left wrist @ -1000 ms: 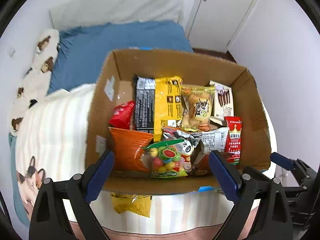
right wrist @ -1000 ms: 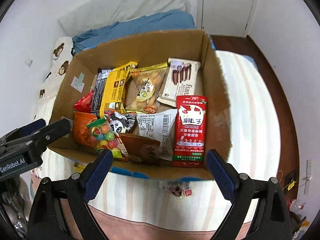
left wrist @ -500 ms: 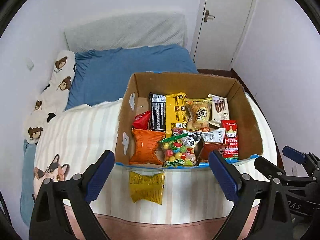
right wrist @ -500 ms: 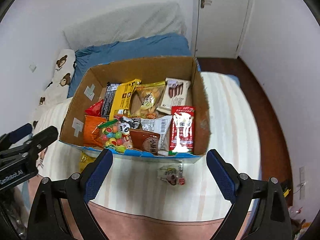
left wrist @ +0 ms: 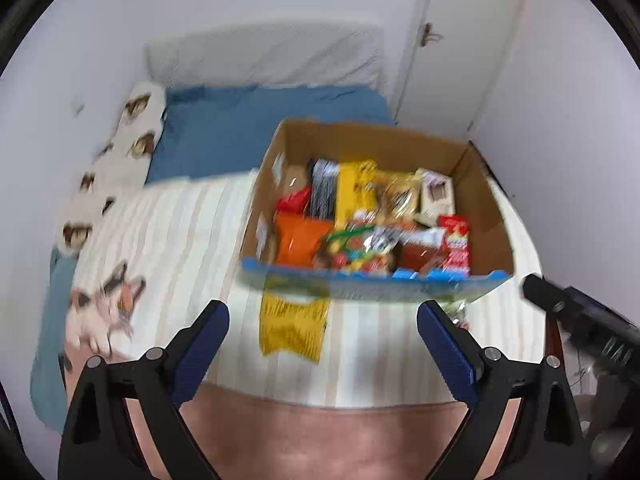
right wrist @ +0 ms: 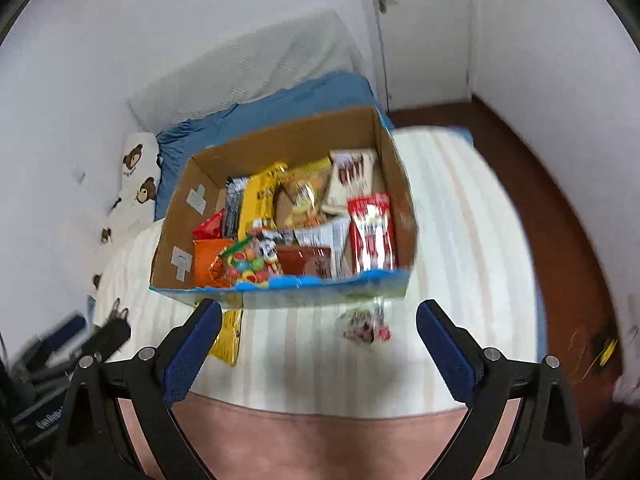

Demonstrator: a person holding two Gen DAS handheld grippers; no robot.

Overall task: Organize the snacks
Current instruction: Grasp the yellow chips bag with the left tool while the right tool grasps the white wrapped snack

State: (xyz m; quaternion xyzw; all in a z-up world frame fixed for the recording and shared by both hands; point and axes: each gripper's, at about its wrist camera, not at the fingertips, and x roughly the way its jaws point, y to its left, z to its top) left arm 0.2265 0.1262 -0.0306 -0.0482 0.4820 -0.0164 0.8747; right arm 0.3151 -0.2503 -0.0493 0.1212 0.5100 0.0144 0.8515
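Note:
A cardboard box full of several snack packets stands on the striped bed; it also shows in the right wrist view. A yellow packet lies on the bed in front of the box, also seen in the right wrist view. A small red and white packet lies in front of the box's right corner. My left gripper is open and empty, well back from the box. My right gripper is open and empty, also back from the box.
The striped sheet has a cat print. A blue blanket and bear-print pillow lie behind. A white door is at the back. Dark wooden floor runs along the bed's right side.
Both grippers have pulled back and up from the box, which looks smaller and farther. The yellow packet and the small red and white packet in front of the box came into view. Both stay open.

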